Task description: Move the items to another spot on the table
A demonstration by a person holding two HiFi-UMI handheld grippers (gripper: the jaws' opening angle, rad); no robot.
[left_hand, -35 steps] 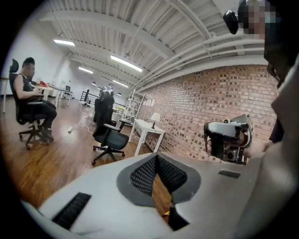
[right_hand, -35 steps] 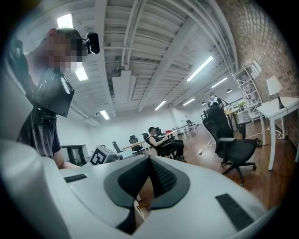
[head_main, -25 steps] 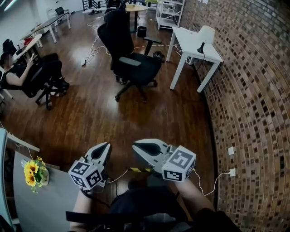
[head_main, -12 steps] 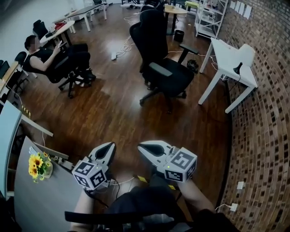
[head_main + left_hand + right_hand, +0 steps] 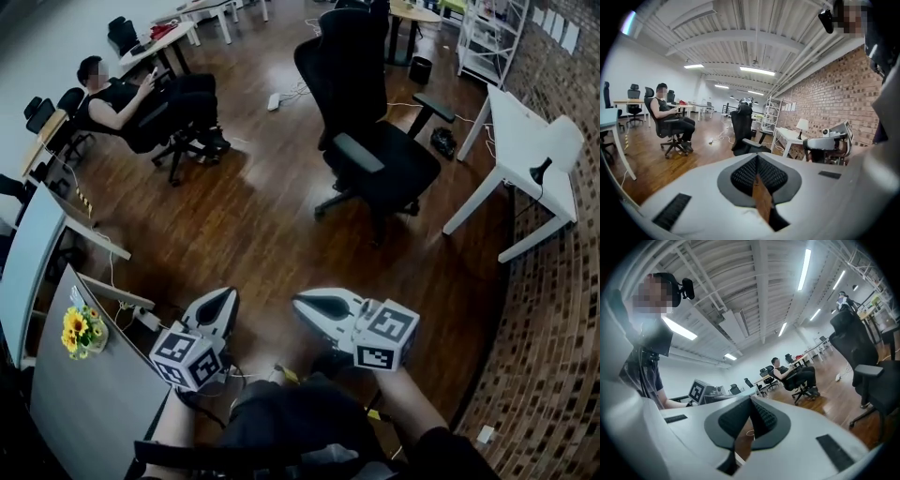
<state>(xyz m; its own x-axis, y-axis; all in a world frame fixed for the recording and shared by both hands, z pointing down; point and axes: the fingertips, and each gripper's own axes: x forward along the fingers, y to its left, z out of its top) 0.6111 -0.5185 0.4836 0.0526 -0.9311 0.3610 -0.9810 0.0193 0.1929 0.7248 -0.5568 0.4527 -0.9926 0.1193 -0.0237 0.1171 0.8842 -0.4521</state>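
I see my left gripper (image 5: 223, 298) and right gripper (image 5: 305, 304) side by side, jaws together, nothing held, sunflowers (image 5: 79, 330) on grey table (image 5: 94, 412) at left.

Floor: dark, glossy wooden boards (image 5: 253, 216), with cables (image 5: 298, 91) lying loose near the far end. Right side: exposed brick wall (image 5: 553, 356) carrying a wall socket (image 5: 485, 434). A white table (image 5: 520, 141) stands beside this wall, with a small black lamp (image 5: 539, 172) on top. A black office chair (image 5: 375, 159) stands mid-floor. White shelving (image 5: 487, 37) and a black bin (image 5: 421, 69) are at the far end. A person (image 5: 117, 98) reclines in a chair by the left-hand tables. A grey desk (image 5: 84, 412) occupies the lower left corner. The ceiling (image 5: 740, 42) is white and ribbed, with strip lights (image 5: 804, 263).
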